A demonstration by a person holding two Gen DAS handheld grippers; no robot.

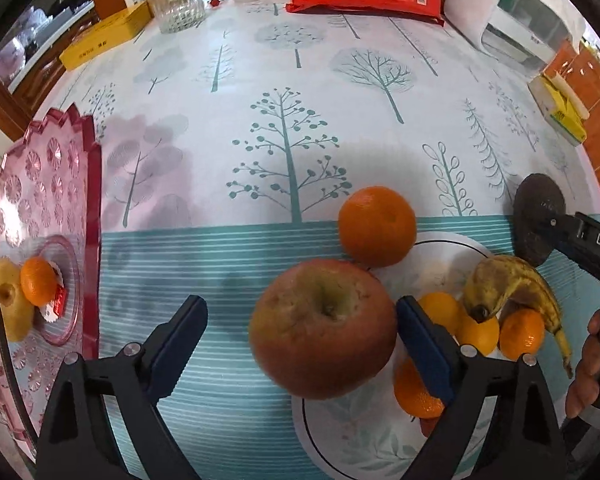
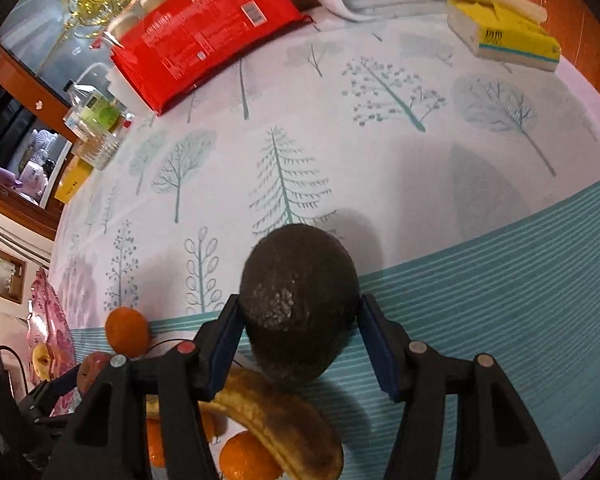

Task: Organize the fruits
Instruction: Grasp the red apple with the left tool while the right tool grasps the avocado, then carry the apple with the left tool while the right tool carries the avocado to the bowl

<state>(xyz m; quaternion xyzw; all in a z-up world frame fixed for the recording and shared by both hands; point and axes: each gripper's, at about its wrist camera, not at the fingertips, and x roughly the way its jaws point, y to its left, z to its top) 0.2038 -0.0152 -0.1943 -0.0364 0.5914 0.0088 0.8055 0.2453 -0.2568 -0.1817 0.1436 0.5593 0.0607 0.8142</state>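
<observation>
The apple point(image 1: 323, 330) is sitting between the fingers of the left claw point(image 1: 300, 340), over the near edge of the white plate point(image 1: 444, 252); the claw is standing spread, its right pad touching the apple's side and its left pad well clear. The right claw point(image 2: 298, 340) is pinching the dark avocado point(image 2: 299, 304) above the table point(image 2: 480, 300). On the plate are lying a browned banana point(image 1: 516, 284) and several oranges point(image 1: 522, 334), one orange point(image 1: 377, 226) perching at its far rim. At the left, a pink tray point(image 1: 44, 184) is holding a yellow fruit and a small orange.
</observation>
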